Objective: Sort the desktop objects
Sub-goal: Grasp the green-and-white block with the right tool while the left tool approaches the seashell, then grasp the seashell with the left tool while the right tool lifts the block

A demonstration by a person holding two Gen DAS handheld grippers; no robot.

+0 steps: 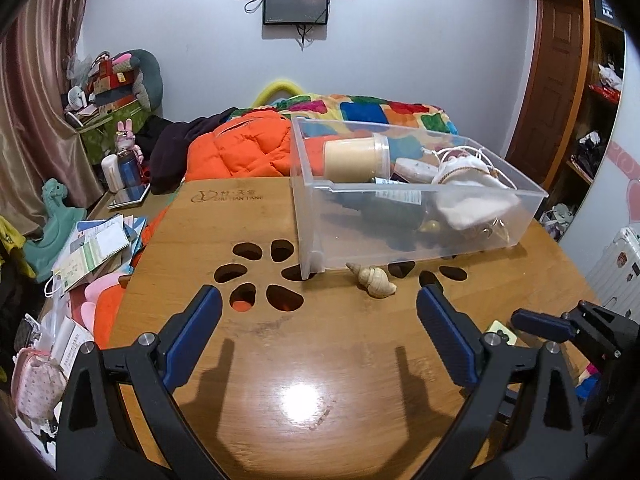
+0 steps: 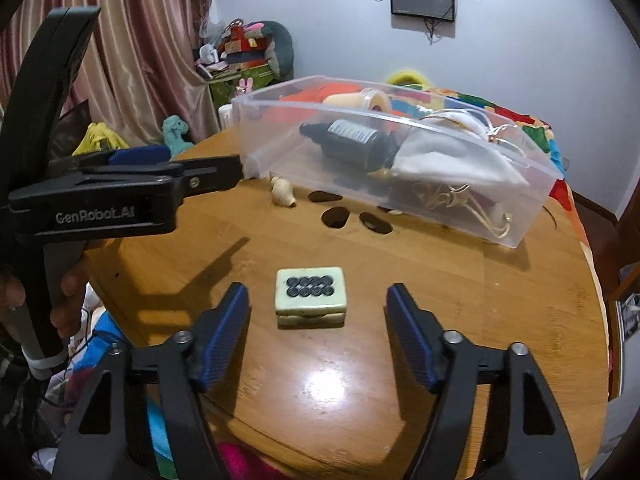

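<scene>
A clear plastic bin (image 1: 400, 236) (image 2: 280, 136) stands on the wooden table and holds a cream jar (image 1: 356, 157), a dark bottle (image 2: 352, 142) and a white pouch (image 1: 476, 200). A beige seashell (image 1: 372, 280) (image 2: 282, 192) lies on the table just in front of the bin. A pale green mahjong tile box (image 2: 310, 295) lies between my right gripper's open fingers. My left gripper (image 1: 318, 308) is open and empty, short of the shell. My right gripper (image 2: 318, 300) is open around the tile without touching it.
The round wooden table (image 1: 280, 360) has petal-shaped cutouts (image 1: 256, 276). Papers, toys and a phone clutter the left side (image 1: 100, 240). A bed with an orange jacket (image 1: 240, 148) lies behind. A suitcase (image 1: 616, 268) stands at the right.
</scene>
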